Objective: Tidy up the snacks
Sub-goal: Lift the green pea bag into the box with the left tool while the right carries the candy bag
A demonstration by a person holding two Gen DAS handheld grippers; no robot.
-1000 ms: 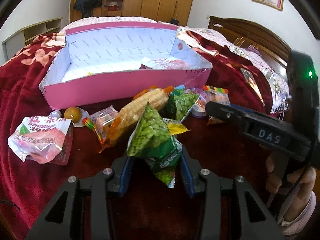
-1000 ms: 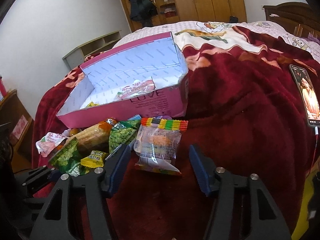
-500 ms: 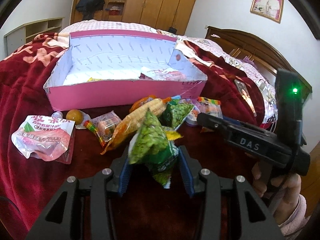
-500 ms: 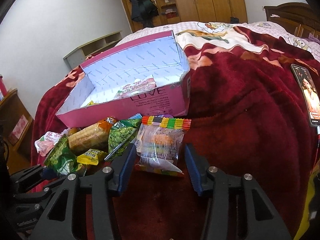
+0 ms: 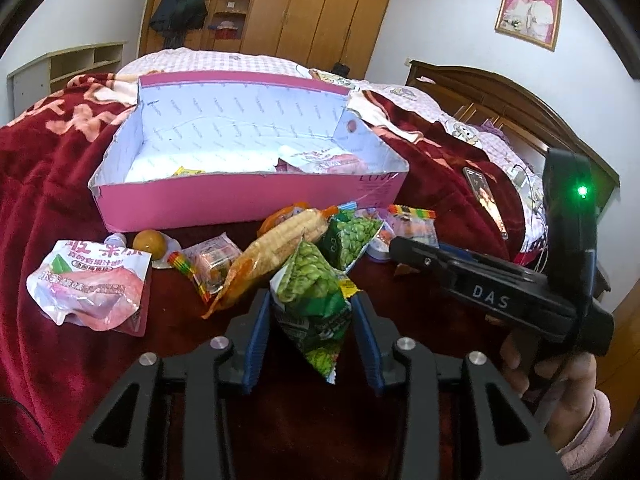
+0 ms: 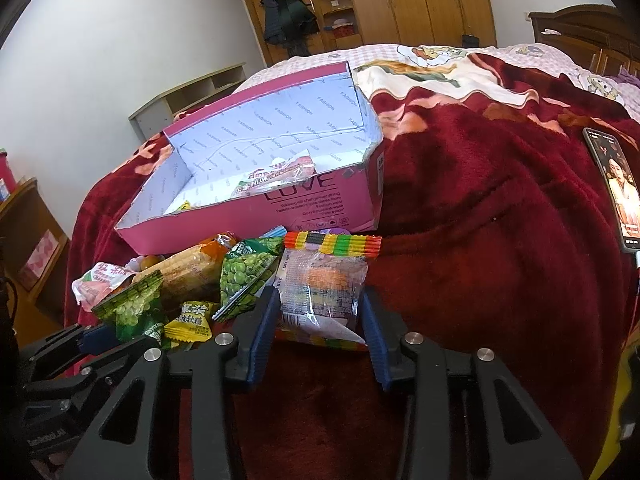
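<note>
My left gripper [image 5: 310,334] is shut on a green pea packet [image 5: 314,300] and holds it above the red blanket. It also shows in the right wrist view [image 6: 134,310]. My right gripper [image 6: 320,330] has closed onto a clear snack packet with a rainbow-striped top [image 6: 324,280]. A pink box [image 5: 248,196] with a white inside lies behind the pile and holds a few packets [image 5: 328,160]. A corn packet [image 5: 272,248], a second green pea packet [image 5: 352,234] and a small clear sweet packet [image 5: 208,260] lie in front of the box.
A pink-and-white pouch [image 5: 90,284] and an orange ball [image 5: 149,242] lie at the left. A phone [image 6: 618,188] lies on the blanket at the right. A wooden headboard [image 5: 520,112] and wardrobe [image 5: 320,12] stand behind the bed.
My left gripper has lifted the green pea packet a little higher. My right gripper has closed in on the rainbow-topped packet.
</note>
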